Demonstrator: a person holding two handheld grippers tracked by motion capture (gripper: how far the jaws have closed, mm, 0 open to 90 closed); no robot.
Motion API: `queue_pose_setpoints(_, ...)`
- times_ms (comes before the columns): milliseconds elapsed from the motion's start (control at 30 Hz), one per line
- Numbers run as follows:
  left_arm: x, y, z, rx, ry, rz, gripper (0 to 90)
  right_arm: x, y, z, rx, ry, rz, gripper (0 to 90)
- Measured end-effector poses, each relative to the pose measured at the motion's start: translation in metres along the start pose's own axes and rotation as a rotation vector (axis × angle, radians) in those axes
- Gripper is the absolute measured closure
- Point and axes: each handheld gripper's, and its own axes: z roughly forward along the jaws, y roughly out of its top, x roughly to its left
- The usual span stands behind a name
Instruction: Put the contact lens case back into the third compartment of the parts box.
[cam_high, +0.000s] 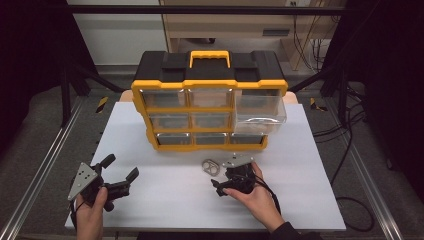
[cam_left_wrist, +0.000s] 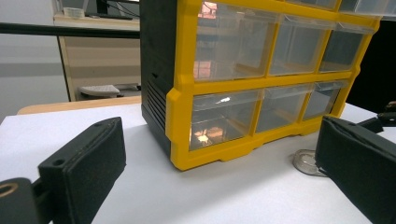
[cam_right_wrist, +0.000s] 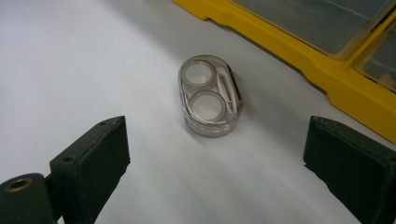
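A small clear plastic case (cam_right_wrist: 210, 95) with two round rings inside lies flat on the white table (cam_high: 165, 200), just in front of the yellow and black drawer cabinet (cam_high: 210, 82). My right gripper (cam_right_wrist: 215, 154) is open, its jaws wide apart and low over the table, with the case a little ahead of them and untouched. In the high view the right gripper (cam_high: 220, 179) sits just right of and nearer than the case (cam_high: 210, 166). My left gripper (cam_high: 121, 166) is open and holds nothing at the table's front left, aimed at the cabinet's lower left corner (cam_left_wrist: 180, 154).
One clear drawer (cam_high: 260, 112) on the cabinet's right side is pulled out over the table. The other drawers are pushed in. Metal rails (cam_high: 40, 170) run along both sides of the table, and cables (cam_high: 345, 130) trail on the floor at the right.
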Motion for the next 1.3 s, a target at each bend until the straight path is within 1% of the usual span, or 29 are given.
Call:
queue_pose_setpoints(33,0.0,0.0,0.0,0.0,0.0,0.0,1.6,0.001,0.001,0.002,0.004,0.0,-0.002,7.2)
queue_pose_setpoints(67,0.0,0.0,0.0,0.001,0.0,0.0,1.6,0.002,0.003,0.007,0.024,-0.003,-0.009,7.2)
queue_pose_setpoints(100,0.0,0.0,0.0,0.001,-0.001,0.0,1.6,0.002,0.003,0.007,0.024,-0.003,-0.009,7.2)
queue_pose_setpoints(167,0.0,0.0,0.0,0.001,-0.002,0.001,1.6,0.002,0.006,0.014,0.043,-0.013,-0.018,7.4)
queue_pose_setpoints(200,0.0,0.0,0.0,0.001,-0.002,0.001,1.6,0.002,0.006,0.014,0.043,-0.013,-0.018,7.4)
queue_pose_setpoints(233,0.0,0.0,0.0,0.001,-0.002,0.001,1.6,0.002,0.007,0.019,0.061,-0.014,-0.023,7.7)
queue_pose_setpoints(433,0.0,0.0,0.0,0.002,-0.004,0.002,1.6,0.004,0.014,0.029,0.085,-0.005,-0.028,9.4)
queue_pose_setpoints(467,-0.001,0.0,0.0,0.001,-0.004,-0.001,1.6,0.005,0.016,0.032,0.088,-0.002,-0.028,11.0)
queue_pose_setpoints(600,-0.001,0.0,0.0,0.001,-0.005,0.0,1.6,0.004,0.018,0.037,0.096,0.012,-0.017,12.5)
queue_pose_setpoints(700,-0.001,0.0,0.0,0.002,-0.006,0.0,1.6,0.003,0.019,0.04,0.102,0.021,-0.012,15.1)
queue_pose_setpoints(733,-0.001,0.0,0.0,0.002,-0.006,-0.001,1.6,0.002,0.02,0.042,0.104,0.03,-0.01,17.4)
queue_pose_setpoints(767,-0.001,0.0,0.0,0.003,-0.007,-0.001,1.6,0.002,0.02,0.042,0.104,0.03,-0.01,17.4)
queue_pose_setpoints(800,-0.001,0.0,0.0,0.003,-0.007,-0.001,1.6,0.0,0.021,0.044,0.102,0.036,-0.002,20.0)
queue_pose_setpoints(867,-0.001,0.0,0.0,0.003,-0.008,0.001,1.6,0.0,0.021,0.045,0.102,0.039,0.001,21.0)
queue_pose_setpoints(933,-0.001,0.0,0.0,0.002,-0.008,0.001,1.6,-0.002,0.022,0.047,0.103,0.05,0.015,25.2)
queue_pose_setpoints(1000,-0.001,0.0,0.0,0.002,-0.008,0.001,1.6,-0.002,0.022,0.048,0.103,0.054,0.02,26.6)
queue_pose_setpoints(1100,-0.001,0.0,0.0,0.003,-0.009,0.001,1.6,-0.003,0.022,0.05,0.112,0.052,0.008,31.3)
queue_pose_setpoints(1133,-0.001,0.0,0.0,0.003,-0.009,0.002,1.6,-0.003,0.022,0.05,0.112,0.052,0.008,31.3)
queue_pose_setpoints(1167,-0.001,0.0,0.0,0.002,-0.01,0.002,1.6,-0.003,0.022,0.051,0.112,0.05,0.003,35.1)
queue_pose_setpoints(1233,-0.001,0.0,0.0,0.003,-0.011,0.003,1.6,-0.003,0.022,0.051,0.116,0.052,0.002,37.4)
queue_pose_setpoints(1267,-0.001,0.0,0.0,0.003,-0.011,0.003,1.6,-0.003,0.021,0.051,0.117,0.045,0.002,39.1)
queue_pose_setpoints(1300,-0.002,0.0,0.0,0.004,-0.012,0.003,1.6,-0.003,0.021,0.051,0.117,0.045,0.002,39.1)
